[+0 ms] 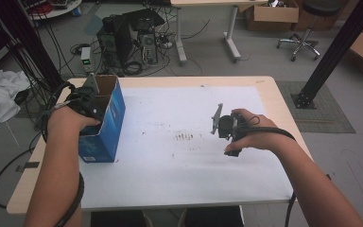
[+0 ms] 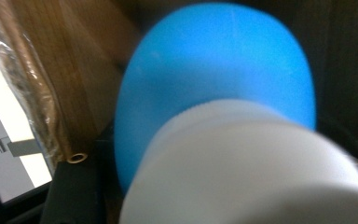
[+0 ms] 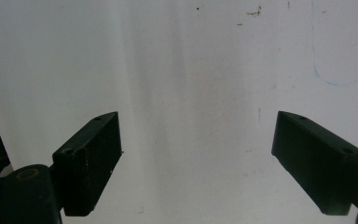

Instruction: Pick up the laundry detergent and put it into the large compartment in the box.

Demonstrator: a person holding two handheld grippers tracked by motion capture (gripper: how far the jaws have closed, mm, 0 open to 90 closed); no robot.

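The left claw (image 1: 90, 97) is seen in the high view reaching down into the open top of a blue carton (image 1: 105, 124) that stands upright near the left edge of the tabletop (image 1: 274, 94), on the white sheet (image 1: 189, 165) that covers most of it. In the left gripper view a blue-and-white object (image 2: 219, 93), blurred and too close to be named more exactly, is seen right in front of the camera, with the brown cardboard inner wall (image 2: 74, 70) of the carton beside it on the left. Whether the left claw's pads press on that object cannot be told: the jaws are hidden by it.

The step in hand is judged to be the placing of this object inside the carton. For this to be done well, the object should be lowered until it is borne by the carton's bottom before it is let go, and the claw should then be drawn straight up, so that the carton's walls are not caught and the carton is not tipped or dragged.

The right claw (image 3: 196, 158) is held spread wide over the bare white sheet, with nothing between its jaws, well apart from the carton, toward the right of the tabletop. The carton could be steadied by it if it begins to shift.
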